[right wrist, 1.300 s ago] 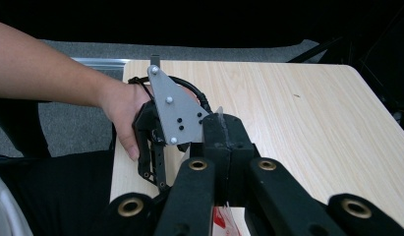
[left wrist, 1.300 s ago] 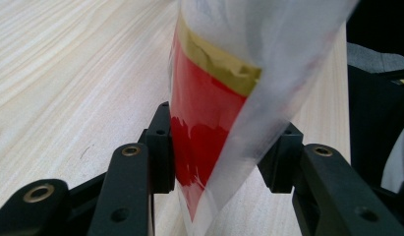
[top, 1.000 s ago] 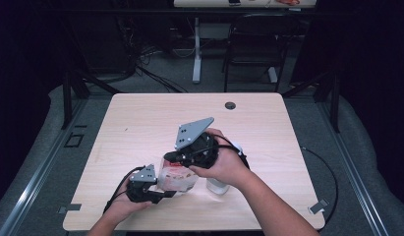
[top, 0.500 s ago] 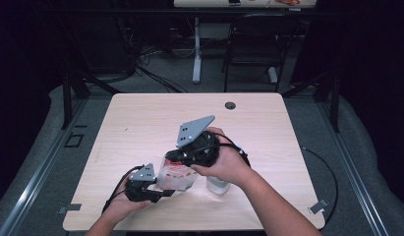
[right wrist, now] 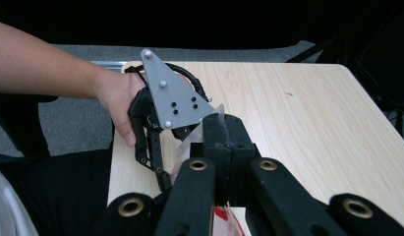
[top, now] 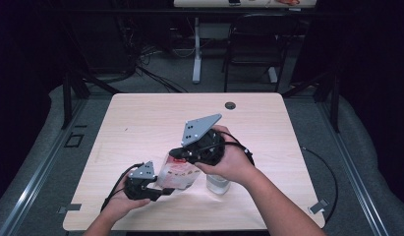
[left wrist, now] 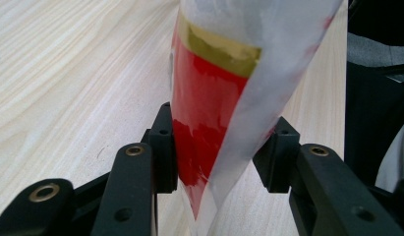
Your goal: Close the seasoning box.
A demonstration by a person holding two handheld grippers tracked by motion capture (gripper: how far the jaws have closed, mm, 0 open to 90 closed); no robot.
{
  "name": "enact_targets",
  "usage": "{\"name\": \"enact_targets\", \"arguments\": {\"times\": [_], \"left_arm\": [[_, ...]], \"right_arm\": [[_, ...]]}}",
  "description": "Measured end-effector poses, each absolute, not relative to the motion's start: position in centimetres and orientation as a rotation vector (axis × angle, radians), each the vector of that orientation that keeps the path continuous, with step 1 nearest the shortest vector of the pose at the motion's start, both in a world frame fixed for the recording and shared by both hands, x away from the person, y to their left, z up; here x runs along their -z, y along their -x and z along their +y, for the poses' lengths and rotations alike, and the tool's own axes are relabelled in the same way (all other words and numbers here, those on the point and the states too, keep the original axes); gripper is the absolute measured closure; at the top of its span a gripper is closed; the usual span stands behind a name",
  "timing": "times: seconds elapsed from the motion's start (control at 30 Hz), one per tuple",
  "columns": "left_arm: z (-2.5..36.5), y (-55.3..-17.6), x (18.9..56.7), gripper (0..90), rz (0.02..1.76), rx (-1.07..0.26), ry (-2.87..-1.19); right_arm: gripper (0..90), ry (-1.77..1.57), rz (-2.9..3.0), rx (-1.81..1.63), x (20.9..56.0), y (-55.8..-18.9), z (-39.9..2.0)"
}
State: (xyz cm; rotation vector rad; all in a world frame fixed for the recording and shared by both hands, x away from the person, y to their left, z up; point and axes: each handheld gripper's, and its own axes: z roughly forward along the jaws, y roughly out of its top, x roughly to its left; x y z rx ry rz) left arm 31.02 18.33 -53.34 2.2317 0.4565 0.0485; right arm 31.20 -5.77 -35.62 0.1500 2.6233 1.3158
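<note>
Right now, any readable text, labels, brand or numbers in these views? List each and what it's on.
None readable.
The bag held between the left gripper and the right gripper has red and gold print, but no letters can be made out; too blurred in the high view.
The grey plate has only screws, no markings.

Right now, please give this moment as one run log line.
left gripper: shut on bag | right gripper: shut on bag top edge | bag: red and white, above table | small clear container: beside bag
</note>
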Motion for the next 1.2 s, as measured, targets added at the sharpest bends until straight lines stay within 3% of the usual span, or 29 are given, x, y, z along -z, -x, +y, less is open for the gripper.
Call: {"name": "enact_targets", "arguments": {"times": [1.2], "left_arm": [[18.3,-31.7,50.6,59.6,0.448,-0.023,-2.339]], "right_arm": [[90.0,-0.211,2.570,-1.379,35.3,-31.3,-8.0]]}}
